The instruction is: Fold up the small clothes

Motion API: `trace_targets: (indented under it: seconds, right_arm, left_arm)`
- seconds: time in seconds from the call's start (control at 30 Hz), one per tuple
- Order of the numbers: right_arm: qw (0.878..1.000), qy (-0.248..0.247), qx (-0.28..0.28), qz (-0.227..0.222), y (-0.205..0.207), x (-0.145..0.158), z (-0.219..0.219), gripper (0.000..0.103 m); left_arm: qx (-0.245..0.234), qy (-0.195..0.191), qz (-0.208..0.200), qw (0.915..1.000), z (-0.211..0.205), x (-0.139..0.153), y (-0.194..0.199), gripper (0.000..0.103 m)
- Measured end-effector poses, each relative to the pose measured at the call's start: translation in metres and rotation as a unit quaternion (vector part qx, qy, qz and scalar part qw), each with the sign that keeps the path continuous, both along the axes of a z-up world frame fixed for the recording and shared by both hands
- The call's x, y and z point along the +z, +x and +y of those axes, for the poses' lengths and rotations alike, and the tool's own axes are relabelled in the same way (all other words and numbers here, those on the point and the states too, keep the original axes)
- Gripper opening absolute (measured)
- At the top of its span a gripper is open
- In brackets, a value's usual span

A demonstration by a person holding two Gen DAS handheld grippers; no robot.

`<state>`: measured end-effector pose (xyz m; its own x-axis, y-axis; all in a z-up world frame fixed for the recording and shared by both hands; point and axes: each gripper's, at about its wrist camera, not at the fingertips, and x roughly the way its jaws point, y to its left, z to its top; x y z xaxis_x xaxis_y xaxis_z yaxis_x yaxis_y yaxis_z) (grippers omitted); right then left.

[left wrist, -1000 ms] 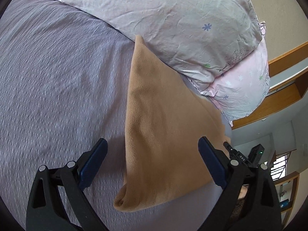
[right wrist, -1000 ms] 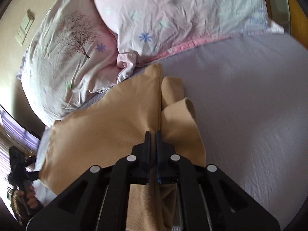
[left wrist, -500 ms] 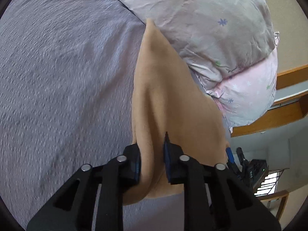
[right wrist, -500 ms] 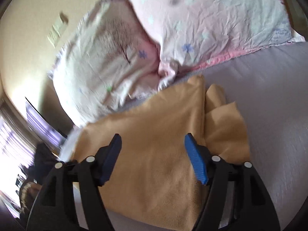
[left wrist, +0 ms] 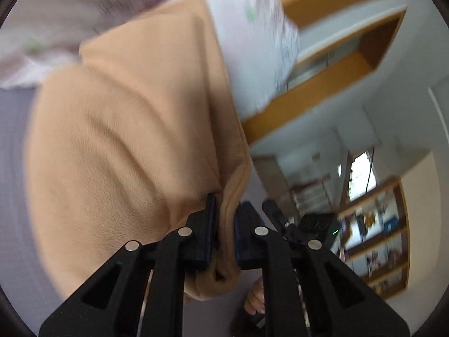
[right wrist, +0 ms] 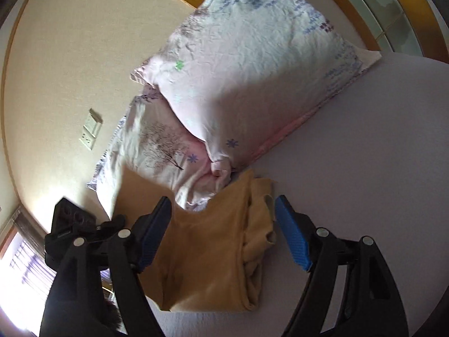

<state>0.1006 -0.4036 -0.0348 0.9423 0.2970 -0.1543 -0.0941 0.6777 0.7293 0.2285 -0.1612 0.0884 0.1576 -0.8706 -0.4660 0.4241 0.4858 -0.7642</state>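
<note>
A tan fleece garment (left wrist: 126, 140) fills the left wrist view. My left gripper (left wrist: 224, 224) is shut on its hemmed edge and holds that part lifted, with folds hanging toward the bed. In the right wrist view the same garment (right wrist: 207, 252) lies bunched on the lilac sheet (right wrist: 364, 168), one side raised at the left. My right gripper (right wrist: 224, 230) is open and empty, above the garment with its blue pads either side of it. The left gripper (right wrist: 73, 224) shows there at the far left.
Two pale pink flowered pillows (right wrist: 247, 70) lean against the cream wall at the head of the bed, touching the garment's far end. A wooden headboard frame (left wrist: 322, 90) and bookshelves (left wrist: 378, 238) show beyond the bed edge.
My right gripper let go of the garment, opened and pulled back upward. My left gripper closed on the garment's edge and has lifted and swung it toward the right.
</note>
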Motion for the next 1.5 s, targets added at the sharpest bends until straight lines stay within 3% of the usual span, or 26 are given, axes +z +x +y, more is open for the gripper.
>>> trace_targets:
  seconds: [0.07, 0.13, 0.2, 0.23, 0.27, 0.3, 0.33, 0.4, 0.53, 0.7, 0.73, 0.8, 0.83, 0.87, 0.9, 0.97, 1.1, 1.17, 1.23, 1.27, 1.33, 1.4, 1.5]
  right_arm:
    - [1.0, 0.005, 0.004, 0.03, 0.003, -0.008, -0.007, 0.075]
    - [0.999, 0.0, 0.009, 0.052, 0.002, -0.013, -0.013, 0.075]
    - [0.998, -0.006, 0.016, 0.063, -0.001, -0.014, -0.017, 0.075]
    - [0.997, -0.003, 0.028, 0.068, 0.0, -0.015, -0.019, 0.075]
    - [0.996, 0.007, 0.047, 0.072, 0.003, -0.017, -0.019, 0.075]
    - [0.995, 0.016, 0.066, 0.076, 0.007, -0.02, -0.019, 0.075]
    - [0.993, 0.024, 0.082, 0.083, 0.013, -0.022, -0.018, 0.075]
    - [0.988, 0.027, 0.109, 0.105, 0.028, -0.025, -0.011, 0.076]
    - [0.979, 0.011, 0.146, 0.145, 0.064, -0.025, 0.009, 0.077]
    - [0.974, -0.023, 0.146, 0.172, 0.092, -0.026, 0.025, 0.078]
    - [0.974, -0.033, 0.146, 0.171, 0.095, -0.024, 0.028, 0.074]
    - [0.971, -0.039, 0.16, 0.173, 0.104, -0.028, 0.033, 0.044]
    - [0.972, -0.034, 0.165, 0.165, 0.107, -0.029, 0.035, 0.036]
    - [0.973, -0.037, 0.166, 0.157, 0.106, -0.027, 0.036, 0.031]
    - [0.974, -0.041, 0.166, 0.147, 0.104, -0.022, 0.039, 0.03]
    - [0.976, -0.045, 0.176, 0.121, 0.099, -0.012, 0.047, 0.028]
    - [0.97, -0.062, 0.22, 0.08, 0.094, 0.006, 0.081, 0.028]
    - [0.963, -0.109, 0.225, 0.097, 0.103, 0.005, 0.106, 0.031]
    - [0.955, -0.171, 0.198, 0.14, 0.113, -0.002, 0.124, 0.039]
    - [0.955, -0.183, 0.184, 0.145, 0.112, -0.002, 0.125, 0.054]
    - [0.965, -0.19, 0.127, 0.128, 0.093, 0.01, 0.114, 0.064]
    - [0.977, -0.175, 0.097, 0.076, 0.071, 0.029, 0.101, 0.064]
    - [0.974, -0.185, 0.111, 0.073, 0.072, 0.043, 0.109, 0.062]
  left_arm:
    - [-0.073, 0.006, 0.052, 0.9959, -0.051, -0.031, -0.002, 0.012]
    - [-0.103, -0.003, 0.087, 0.9909, -0.062, -0.043, -0.009, 0.012]
    - [-0.091, -0.016, 0.062, 0.9938, -0.044, -0.032, -0.012, 0.019]
    - [-0.065, -0.022, 0.039, 0.9969, -0.023, -0.022, -0.014, 0.041]
    - [-0.032, -0.029, 0.021, 0.9989, -0.002, -0.014, -0.015, 0.056]
    - [0.021, -0.028, -0.002, 0.9994, 0.028, -0.007, -0.015, 0.079]
    - [0.055, -0.017, -0.017, 0.9982, 0.046, -0.004, -0.016, 0.08]
    - [0.096, 0.024, -0.028, 0.9947, 0.075, -0.006, -0.014, 0.08]
    - [0.122, 0.093, 0.035, 0.9875, 0.09, -0.043, 0.005, 0.08]
    - [0.111, 0.107, 0.066, 0.9859, 0.082, -0.076, 0.018, 0.08]
    - [0.11, 0.104, 0.062, 0.9865, 0.074, -0.078, 0.022, 0.08]
    - [0.105, 0.099, 0.052, 0.9882, 0.066, -0.08, 0.025, 0.077]
    - [0.107, 0.096, 0.046, 0.9885, 0.065, -0.081, 0.023, 0.063]
    - [0.106, 0.102, 0.04, 0.9884, 0.062, -0.081, 0.021, 0.057]
    - [0.104, 0.106, 0.032, 0.9885, 0.063, -0.079, 0.021, 0.043]
    - [0.103, 0.078, 0.019, 0.9915, 0.077, -0.069, 0.015, 0.037]
    - [0.122, 0.054, -0.047, 0.9899, 0.125, -0.036, -0.015, 0.037]
    - [0.135, 0.09, -0.071, 0.9842, 0.136, -0.033, -0.025, 0.041]
    - [0.144, 0.156, -0.071, 0.9747, 0.142, -0.044, -0.024, 0.043]
    - [0.149, 0.177, -0.06, 0.9708, 0.147, -0.05, -0.025, 0.044]
    - [0.161, 0.162, -0.056, 0.972, 0.161, -0.052, -0.035, 0.045]
    - [0.175, 0.159, -0.102, 0.9663, 0.167, -0.037, -0.056, 0.048]
    - [0.155, 0.147, -0.163, 0.9633, 0.157, -0.019, -0.086, 0.061]
